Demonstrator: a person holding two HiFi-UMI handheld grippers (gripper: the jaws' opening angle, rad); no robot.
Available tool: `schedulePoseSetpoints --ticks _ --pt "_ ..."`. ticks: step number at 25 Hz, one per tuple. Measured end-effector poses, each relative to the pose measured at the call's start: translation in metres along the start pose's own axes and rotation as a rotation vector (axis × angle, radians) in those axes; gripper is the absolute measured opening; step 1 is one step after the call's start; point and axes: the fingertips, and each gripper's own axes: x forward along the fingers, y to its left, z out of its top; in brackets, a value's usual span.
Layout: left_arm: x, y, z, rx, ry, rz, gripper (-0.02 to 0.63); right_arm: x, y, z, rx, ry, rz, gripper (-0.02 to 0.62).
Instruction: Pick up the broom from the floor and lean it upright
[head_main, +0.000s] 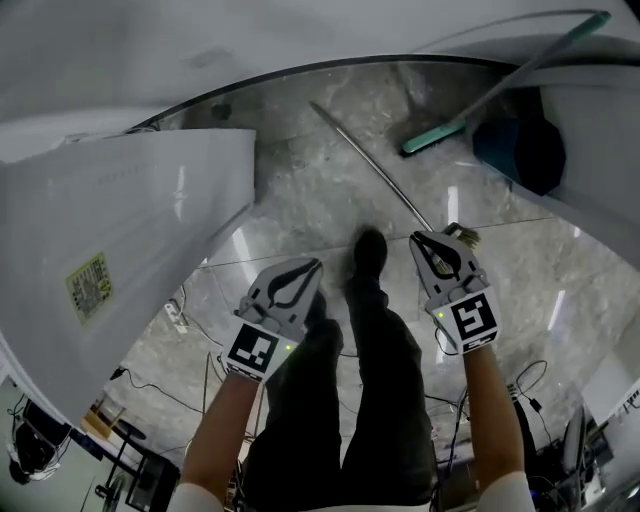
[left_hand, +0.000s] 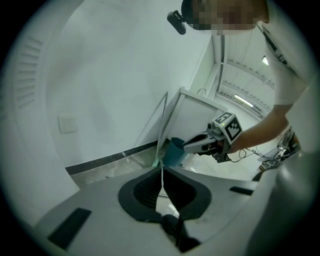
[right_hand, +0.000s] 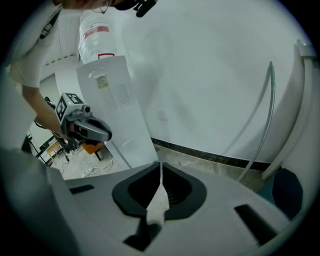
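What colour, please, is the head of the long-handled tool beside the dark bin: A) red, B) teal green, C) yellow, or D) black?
B: in the head view, the long-handled tool has a teal green head, which sits on the floor right beside the dark bin.

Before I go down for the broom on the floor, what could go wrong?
Both the left gripper and right gripper have jaws together; unopened, they may only shove the broom handle. Thin and flat on the glossy floor, it could skid. Swinging it up might knock the teal-headed tool nearby.
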Motion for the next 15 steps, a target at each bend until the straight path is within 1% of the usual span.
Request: schedulePoseSetpoints --ticks 2,7,10,15 --pt "0.016 0.013 -0.019 0.024 -0.006 -0.004 0.011 0.018 -0.011 -0.019 -0.002 -0.006 -0.005 0.018" --pt "0.052 0.046 -0.052 0.004 0.012 -0.019 0.012 0.061 -0.033 -0.06 -0.005 0.007 0.002 0.04" --pt "0.075 0.067 -0.07 0.028 -0.011 -0.032 0.011 0.084 -0.048 -0.081 0.008 0.012 0.004 0.049" --pt "0.116 0.099 -0.095 0.042 -0.024 -0.051 0.012 0.126 -0.075 -0.115 -0.028 0.0 -0.01 0.054"
